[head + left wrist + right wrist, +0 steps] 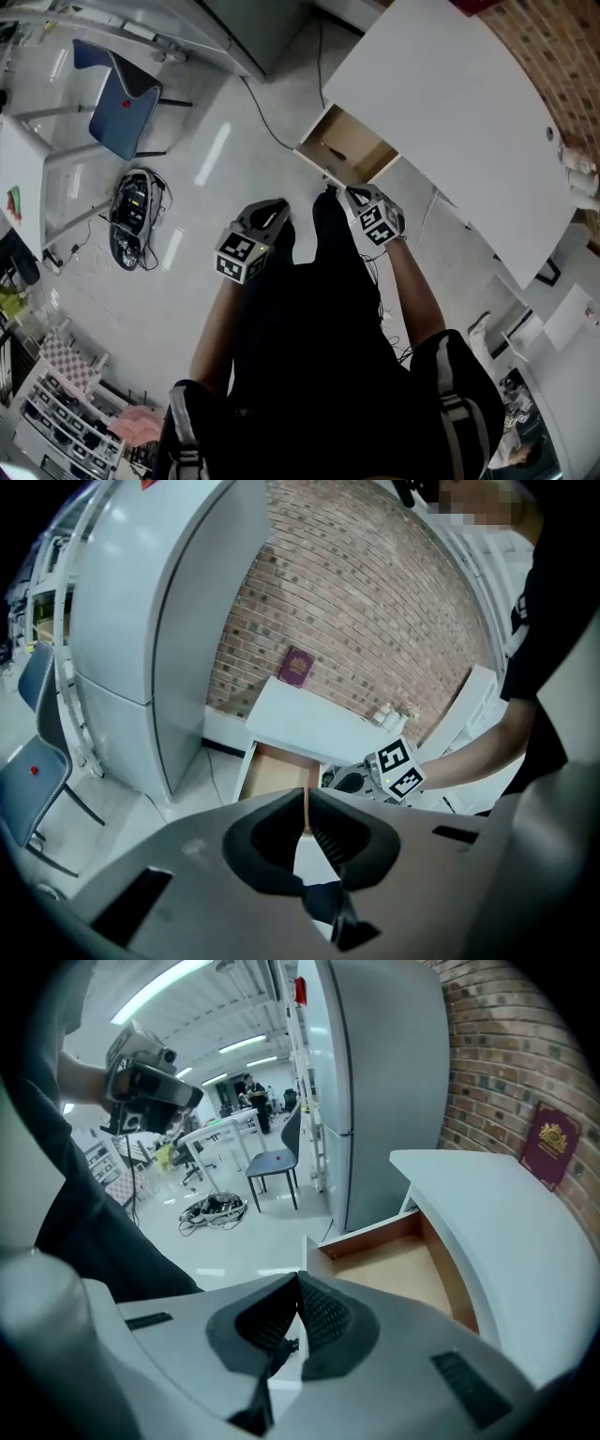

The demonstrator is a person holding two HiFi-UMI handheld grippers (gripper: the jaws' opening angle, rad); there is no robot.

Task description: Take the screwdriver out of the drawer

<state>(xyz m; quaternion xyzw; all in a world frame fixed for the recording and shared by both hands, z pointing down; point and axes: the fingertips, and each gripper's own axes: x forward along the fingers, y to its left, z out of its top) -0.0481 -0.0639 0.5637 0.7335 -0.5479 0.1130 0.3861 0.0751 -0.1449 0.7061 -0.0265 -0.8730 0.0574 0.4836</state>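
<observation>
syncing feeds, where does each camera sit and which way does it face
Head view: on the head, looking steeply down at the open drawer; left gripper, right gripper, right arm show.
Left gripper view: on the left gripper, facing drawer and brick wall; shut jaws, right arm show.
Right gripper view: on the right gripper, facing the drawer; shut jaws show.
Shared: both gripper views show the red booklet.

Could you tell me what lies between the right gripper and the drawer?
Nothing but bare floor, as the right gripper view shows; the right gripper sits close before the drawer front.
</observation>
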